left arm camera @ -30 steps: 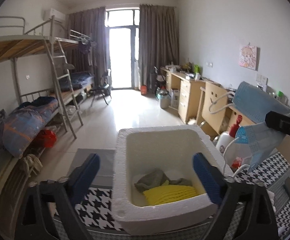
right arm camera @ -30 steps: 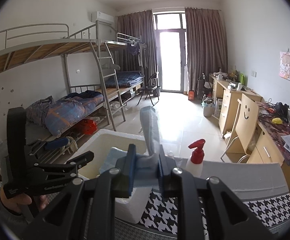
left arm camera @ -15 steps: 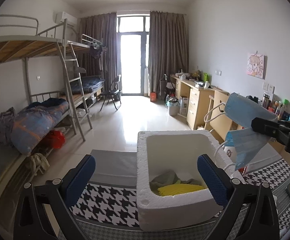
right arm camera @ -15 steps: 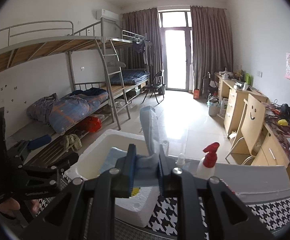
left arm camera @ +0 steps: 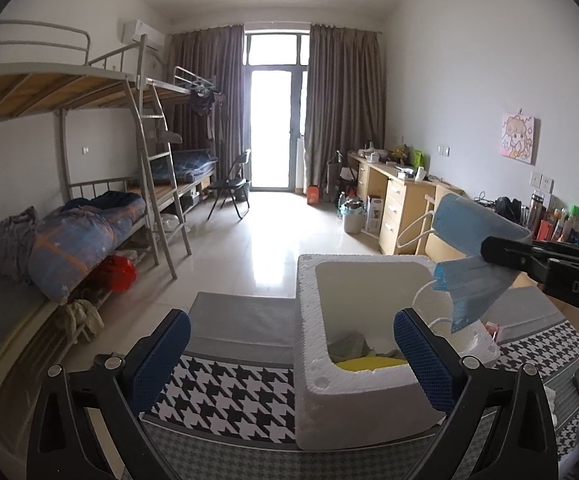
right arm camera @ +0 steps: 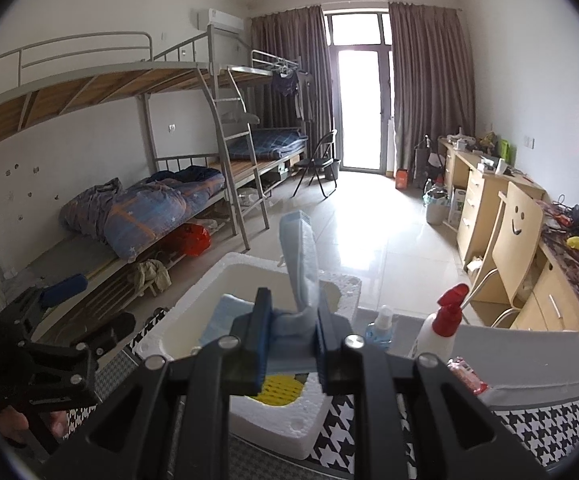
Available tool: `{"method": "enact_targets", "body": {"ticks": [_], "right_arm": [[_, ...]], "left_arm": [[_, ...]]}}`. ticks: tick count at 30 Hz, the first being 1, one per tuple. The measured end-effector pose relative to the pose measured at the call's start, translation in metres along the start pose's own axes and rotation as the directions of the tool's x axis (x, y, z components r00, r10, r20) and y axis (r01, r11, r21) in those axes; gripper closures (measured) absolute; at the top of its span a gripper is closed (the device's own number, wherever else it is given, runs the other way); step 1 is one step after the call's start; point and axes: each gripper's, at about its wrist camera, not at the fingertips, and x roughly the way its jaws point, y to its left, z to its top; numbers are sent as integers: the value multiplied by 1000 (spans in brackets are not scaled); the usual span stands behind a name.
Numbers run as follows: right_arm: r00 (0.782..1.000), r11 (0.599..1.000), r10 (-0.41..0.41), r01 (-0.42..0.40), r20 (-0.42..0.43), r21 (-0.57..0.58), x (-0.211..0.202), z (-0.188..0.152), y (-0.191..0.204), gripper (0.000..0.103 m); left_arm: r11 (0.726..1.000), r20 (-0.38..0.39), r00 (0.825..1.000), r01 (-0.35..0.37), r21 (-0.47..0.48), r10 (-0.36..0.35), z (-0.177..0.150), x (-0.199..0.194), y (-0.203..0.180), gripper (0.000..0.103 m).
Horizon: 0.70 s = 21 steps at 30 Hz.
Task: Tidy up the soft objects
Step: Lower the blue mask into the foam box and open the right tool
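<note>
Left wrist view looks across a houndstooth cloth toward a white foam box sitting at about 1 o'clock from the lens. The left gripper stands wide apart, its blue pads empty — one pad falls over the cloth, the other lines up with the near right part of the box. Inside the box, low against the near wall, lie a yellow soft item and a grey-green cloth just beside it.

At 3 o'clock in the same view, the right gripper reaches in from the side, closed on a blue face mask. The mask is folded over the jaws: one half rises toward 12 o'clock, the other hangs down above the right rim of the box, and its white ear loops dangle toward the opening.

Right wrist view shows the same grip from behind — the right gripper pinches the blue face mask between narrow jaws, above the foam box, where the yellow soft item shows below the fingers. A red-capped spray bottle and a small blue bottle stand beyond the box at 2 o'clock. The left gripper sits at 9 o'clock, well apart from the mask.
</note>
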Motion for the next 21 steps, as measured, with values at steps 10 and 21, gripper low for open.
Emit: {"method": "enact_targets", "body": {"ticks": [10,21], "right_arm": [[999,1000,19,-20,-36,-23,16,2,8,80],[996,999,22,-24,-90,-23,41,-2,11,80]], "left_arm": [[1000,10,1000,-15,-7,15,-6,-8,7,1],[1000,1,1000,-19,-12,19,-11,-10,12,1]]}}
